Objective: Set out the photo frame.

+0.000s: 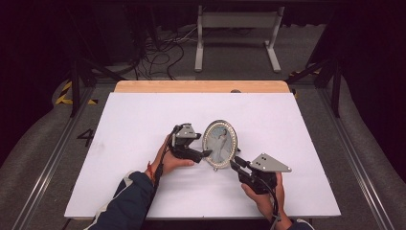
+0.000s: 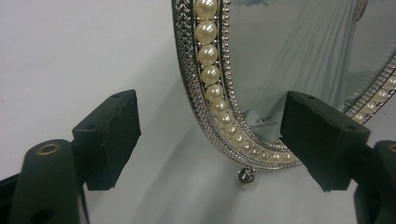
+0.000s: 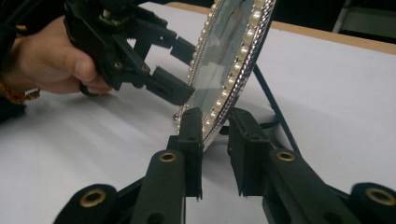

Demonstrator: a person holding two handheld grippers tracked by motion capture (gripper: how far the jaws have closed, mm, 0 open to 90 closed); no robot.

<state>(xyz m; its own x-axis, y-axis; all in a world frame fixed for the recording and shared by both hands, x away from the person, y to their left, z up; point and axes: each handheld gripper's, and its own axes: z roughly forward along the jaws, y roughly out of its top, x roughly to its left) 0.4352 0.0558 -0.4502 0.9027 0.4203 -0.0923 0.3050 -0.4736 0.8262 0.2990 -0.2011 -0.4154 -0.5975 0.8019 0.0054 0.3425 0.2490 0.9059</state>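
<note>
Oval pearl-rimmed frame (image 1: 220,144), picture blurred, top cropped in both gripper views

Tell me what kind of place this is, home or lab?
Most likely a lab or data-recording rig, not a home. A plain white table stands between metal floor rails, loose cables lie on the floor behind it, dark curtains close it in, and hazard tape marks the floor.

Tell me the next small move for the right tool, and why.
Probably close the right tool on the picture frame. Its jaws straddle the frame's lower pearl rim with a gap on one side, while the left tool is open at the other edge.
</note>
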